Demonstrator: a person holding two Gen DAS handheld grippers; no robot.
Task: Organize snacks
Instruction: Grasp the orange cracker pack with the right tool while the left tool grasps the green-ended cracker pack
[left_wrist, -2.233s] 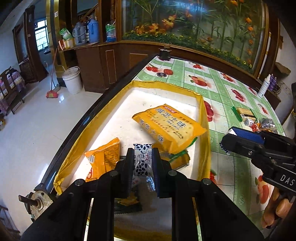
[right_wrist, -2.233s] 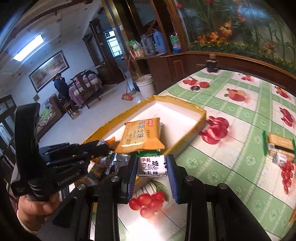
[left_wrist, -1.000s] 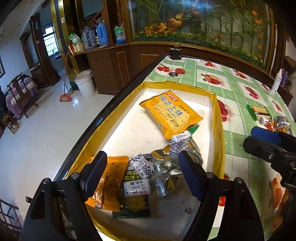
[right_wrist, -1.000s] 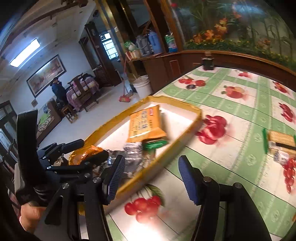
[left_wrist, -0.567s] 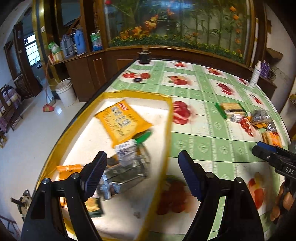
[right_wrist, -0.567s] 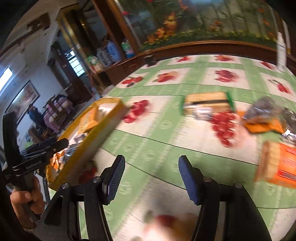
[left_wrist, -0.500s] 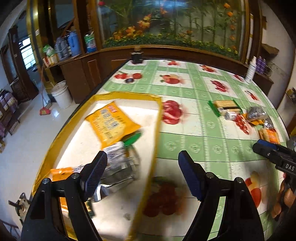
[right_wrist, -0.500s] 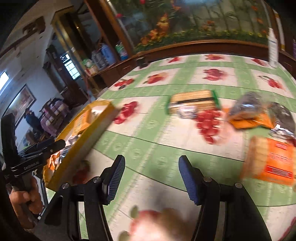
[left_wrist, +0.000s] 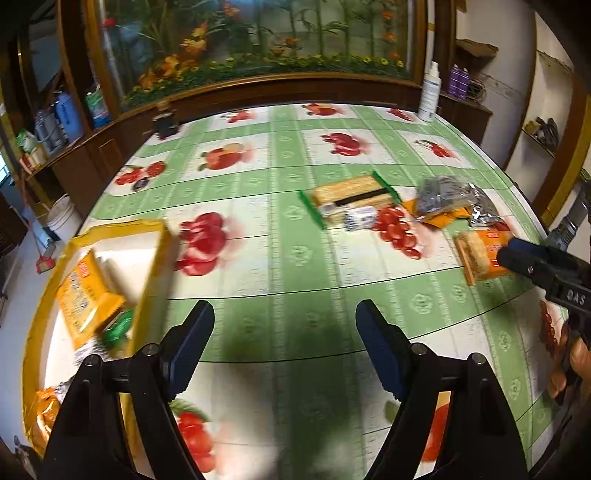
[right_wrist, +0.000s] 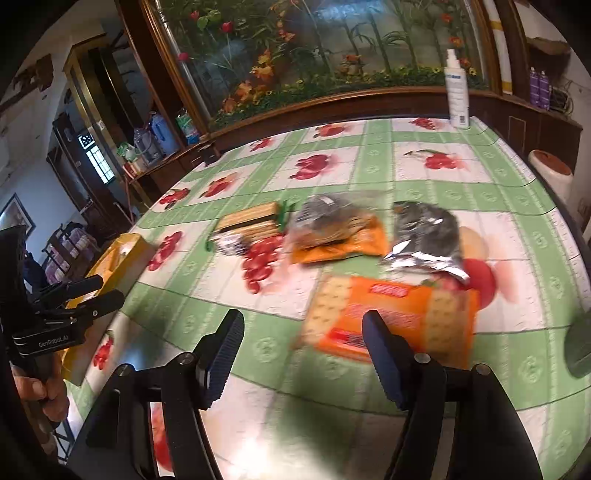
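Nearest in the left wrist view, the left gripper (left_wrist: 284, 343) hangs over bare tablecloth (left_wrist: 295, 258) with its jaws wide and nothing between them. The right gripper (right_wrist: 301, 345) is empty too, its jaws opening above the cloth just short of an orange cracker packet (right_wrist: 391, 317), blurred, with pale crackers printed at both ends.

At the table's left edge sits the yellow-rimmed tray (left_wrist: 147, 273). Inside it lie a yellow biscuit bag (left_wrist: 86, 291), a green-ended wrapper beside that bag, and an orange pouch (left_wrist: 46, 410) at the tray's near corner.

Farther across, toward the right edge, loose snacks lie together: a green-ended cracker pack (right_wrist: 251, 219), a clear bag on an orange pouch (right_wrist: 332, 232), and a dark foil bag (right_wrist: 428, 236). A white spray bottle (right_wrist: 457, 92) stands at the far edge.
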